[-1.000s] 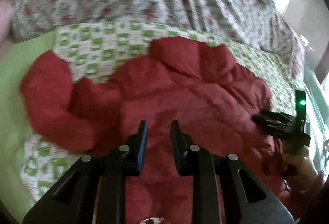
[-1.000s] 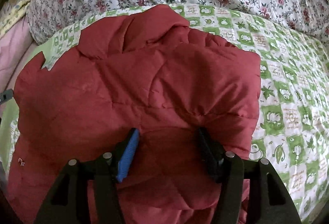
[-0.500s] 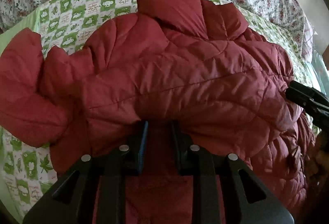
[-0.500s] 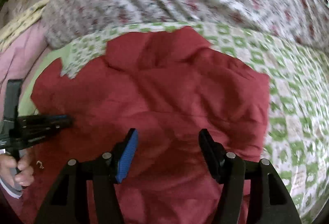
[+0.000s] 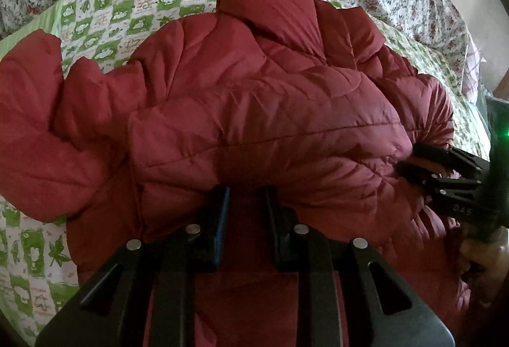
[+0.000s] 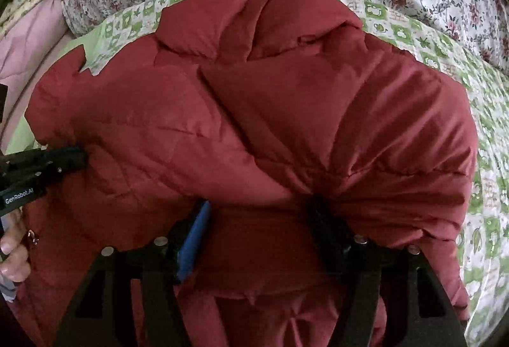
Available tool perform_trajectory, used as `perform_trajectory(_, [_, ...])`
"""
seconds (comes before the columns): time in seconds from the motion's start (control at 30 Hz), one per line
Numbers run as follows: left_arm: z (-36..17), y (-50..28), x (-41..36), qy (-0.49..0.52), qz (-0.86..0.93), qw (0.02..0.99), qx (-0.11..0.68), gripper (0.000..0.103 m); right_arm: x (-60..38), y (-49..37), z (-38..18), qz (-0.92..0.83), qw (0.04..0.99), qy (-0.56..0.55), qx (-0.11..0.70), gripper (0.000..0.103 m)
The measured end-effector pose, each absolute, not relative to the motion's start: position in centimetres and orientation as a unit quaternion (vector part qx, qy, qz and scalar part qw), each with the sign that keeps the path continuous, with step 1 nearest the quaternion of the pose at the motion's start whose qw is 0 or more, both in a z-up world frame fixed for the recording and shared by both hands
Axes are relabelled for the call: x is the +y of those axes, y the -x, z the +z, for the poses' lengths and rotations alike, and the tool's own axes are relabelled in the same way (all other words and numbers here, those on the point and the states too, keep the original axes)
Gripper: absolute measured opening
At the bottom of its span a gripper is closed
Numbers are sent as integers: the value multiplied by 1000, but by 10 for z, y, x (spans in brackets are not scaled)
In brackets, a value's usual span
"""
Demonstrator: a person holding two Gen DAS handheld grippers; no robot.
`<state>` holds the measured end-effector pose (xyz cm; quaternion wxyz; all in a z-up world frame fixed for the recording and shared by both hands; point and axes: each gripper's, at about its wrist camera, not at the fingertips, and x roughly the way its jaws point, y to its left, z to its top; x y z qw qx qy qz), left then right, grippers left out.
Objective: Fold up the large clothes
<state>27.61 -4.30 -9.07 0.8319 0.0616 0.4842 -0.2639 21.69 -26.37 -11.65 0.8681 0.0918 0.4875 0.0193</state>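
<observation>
Red jacket [image 5: 254,111] lies on the bed's green checked sheet [image 5: 133,12], collar away, hem nearest. Left claw [image 5: 246,203] and right claw [image 6: 257,216] both under the lifted hem; jaws apart, grip uncertain. Long axis runs straight ahead of both. Only the left view shows the sleeve [image 5: 35,111] sprawled left.

Both wrist views close over jacket [image 5: 254,111]
</observation>
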Motion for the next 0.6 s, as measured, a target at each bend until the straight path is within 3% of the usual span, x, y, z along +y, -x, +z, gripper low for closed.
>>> perform_trajectory(0.23, [-74,-271,-25,-12,-269,830,489,21,-269,-211,-108,30,868,-115,482,66])
perform_trajectory(0.37, [-59,-265,-4,5,-259,837,482,30,-272,-200,-93,27,870,-132,474,66])
perform_trajectory(0.6, [-43,-267,31,40,-253,840,477,31,-269,-178,-70,45,877,-146,455,67])
